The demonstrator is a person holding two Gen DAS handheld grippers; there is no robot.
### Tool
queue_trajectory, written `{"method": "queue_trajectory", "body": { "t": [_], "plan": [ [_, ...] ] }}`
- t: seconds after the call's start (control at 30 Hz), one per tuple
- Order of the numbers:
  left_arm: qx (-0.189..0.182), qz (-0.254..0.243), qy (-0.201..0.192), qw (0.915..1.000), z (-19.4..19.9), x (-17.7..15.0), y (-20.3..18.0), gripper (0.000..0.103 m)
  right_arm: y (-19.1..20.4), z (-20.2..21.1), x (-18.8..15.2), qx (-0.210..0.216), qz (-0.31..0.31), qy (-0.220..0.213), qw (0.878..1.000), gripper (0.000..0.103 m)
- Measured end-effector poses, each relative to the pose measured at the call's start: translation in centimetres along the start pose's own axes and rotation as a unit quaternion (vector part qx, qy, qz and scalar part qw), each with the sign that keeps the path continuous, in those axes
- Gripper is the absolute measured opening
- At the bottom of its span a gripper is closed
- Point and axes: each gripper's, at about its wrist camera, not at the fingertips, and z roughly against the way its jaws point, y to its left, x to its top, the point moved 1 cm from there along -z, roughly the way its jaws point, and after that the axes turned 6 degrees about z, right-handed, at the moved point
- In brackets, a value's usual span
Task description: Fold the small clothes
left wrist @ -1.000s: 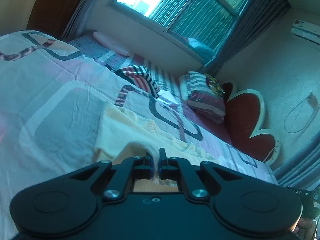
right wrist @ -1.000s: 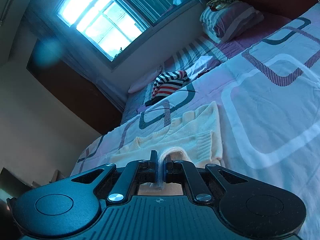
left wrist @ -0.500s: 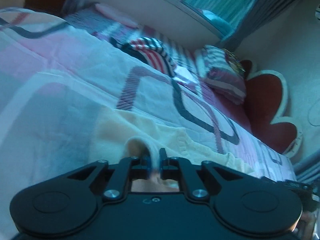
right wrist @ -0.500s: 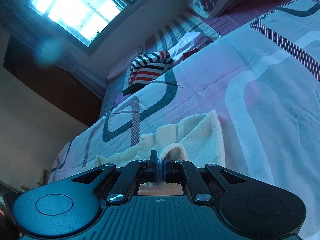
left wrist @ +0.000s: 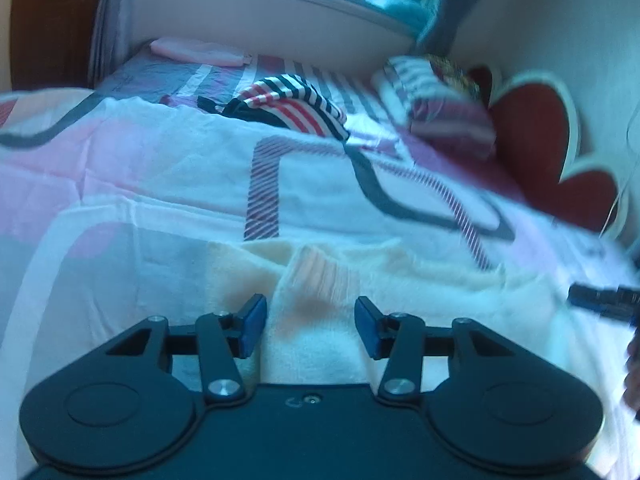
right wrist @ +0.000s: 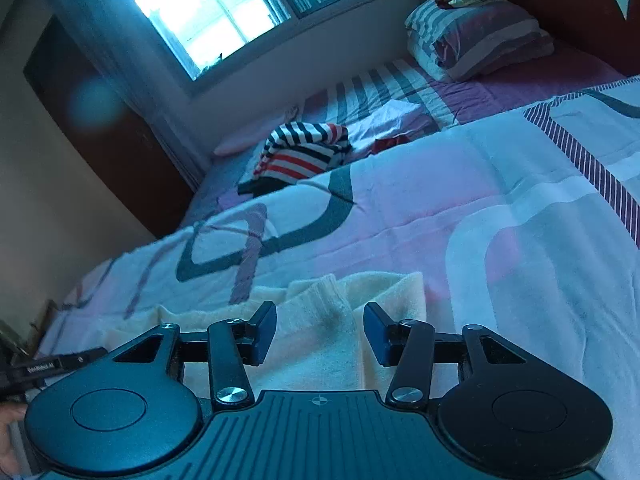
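A small cream knitted sweater [left wrist: 400, 280] lies folded on the patterned bedspread [left wrist: 180, 168], right under both grippers. My left gripper [left wrist: 310, 326] hovers low over it, its jaws opening; a ribbed fold of the sweater sits between the blue pads [left wrist: 253, 322] without being pressed. In the right wrist view the same sweater [right wrist: 320, 332] lies under my right gripper [right wrist: 320, 332], whose jaws are also opening, the ribbed edge loose between them. The other gripper shows as a dark tip at the left edge [right wrist: 52, 366].
A striped red, white and navy garment [left wrist: 292, 106] lies farther up the bed. Striped pillows [left wrist: 440, 108] rest against a red headboard [left wrist: 532, 140]. A pink pillow [left wrist: 196, 50] sits below the window. The bedspread [right wrist: 540, 260] stretches wide to the right.
Both grippers carried the pinched sweater edge forward and down onto the bed, then their jaws came apart and let the fabric go. The sweater now lies doubled over.
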Motion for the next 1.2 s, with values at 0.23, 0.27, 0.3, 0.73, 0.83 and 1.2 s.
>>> {"method": "queue_trajectory", "body": {
  "t": [0.23, 0.27, 0.3, 0.73, 0.83, 1.2],
  "plan": [
    [0.005, -0.012, -0.020, 0.9997, 0.2, -0.1, -0.4, 0.002, 1.2, -1.7, -1.0, -0.033, 0.067, 0.017, 0.997, 0.002],
    [0.000, -0.011, -0.039, 0.9992, 0.6, -0.1, -0.3, 0.002, 1.3, -1.2, -1.0, -0.036, 0.072, 0.001, 0.997, 0.002],
    [-0.005, -0.013, -0.055, 0.9984, 1.0, 0.0, -0.4, 0.002, 1.3, -0.7, -1.0, -0.036, 0.075, -0.013, 0.996, 0.002],
    [0.067, -0.012, -0.070, 0.9952, -2.6, 0.6, -1.2, 0.038, -1.0, -2.1, -0.6, -0.066, 0.024, -0.015, 0.997, 0.002],
    [0.089, -0.025, -0.130, 0.9871, 0.5, -0.4, -3.3, 0.062, 0.9, 0.1, -0.5, -0.098, 0.023, -0.063, 0.993, 0.035],
    [0.085, -0.120, -0.068, 0.9868, -3.0, -2.6, -7.9, 0.077, 6.7, -4.9, -2.5, -0.126, 0.168, 0.003, 0.978, 0.072]
  ]
}}
